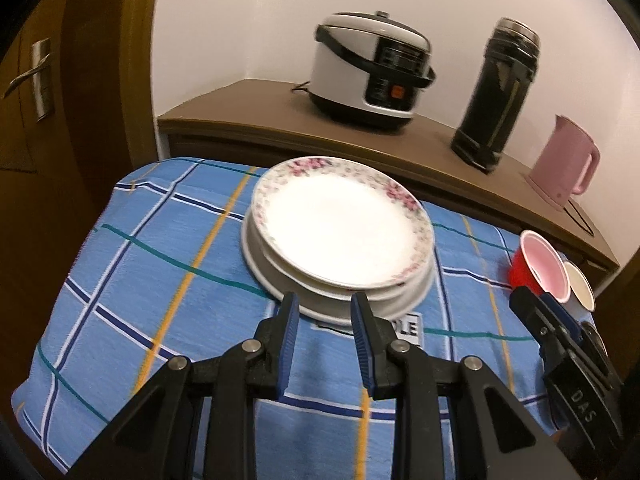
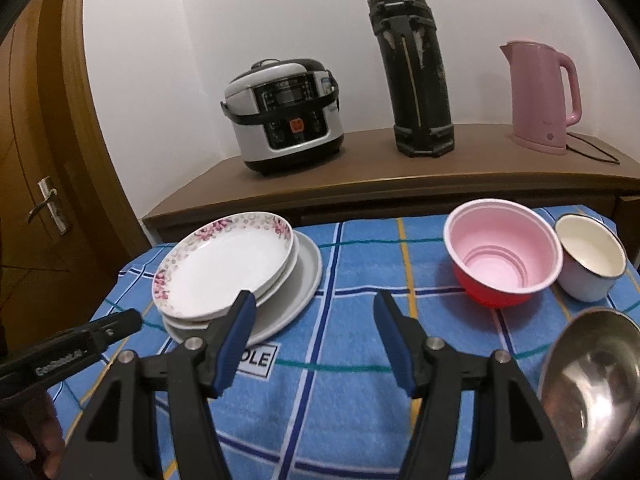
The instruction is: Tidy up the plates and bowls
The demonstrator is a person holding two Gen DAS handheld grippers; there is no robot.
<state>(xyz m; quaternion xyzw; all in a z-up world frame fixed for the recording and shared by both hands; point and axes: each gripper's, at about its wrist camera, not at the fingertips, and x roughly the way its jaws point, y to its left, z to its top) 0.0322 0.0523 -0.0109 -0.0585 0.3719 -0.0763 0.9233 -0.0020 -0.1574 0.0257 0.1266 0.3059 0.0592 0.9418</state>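
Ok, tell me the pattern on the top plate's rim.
Pink flowers on the top plate, clearest in the right wrist view.

My left wrist camera looks down along its fingers at the stack of plates (image 1: pixel 340 236), close, near the table's (image 1: pixel 120 280) left edge. My right wrist camera sits further right and back, facing the table's far edge. Both views share the plates, the red bowl (image 2: pixel 500 260) and the sideboard (image 2: pixel 380 184).

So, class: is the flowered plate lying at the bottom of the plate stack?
No: the flowered plate lies on top of the stack, with plain plates under it and a wide grey plate lowest.
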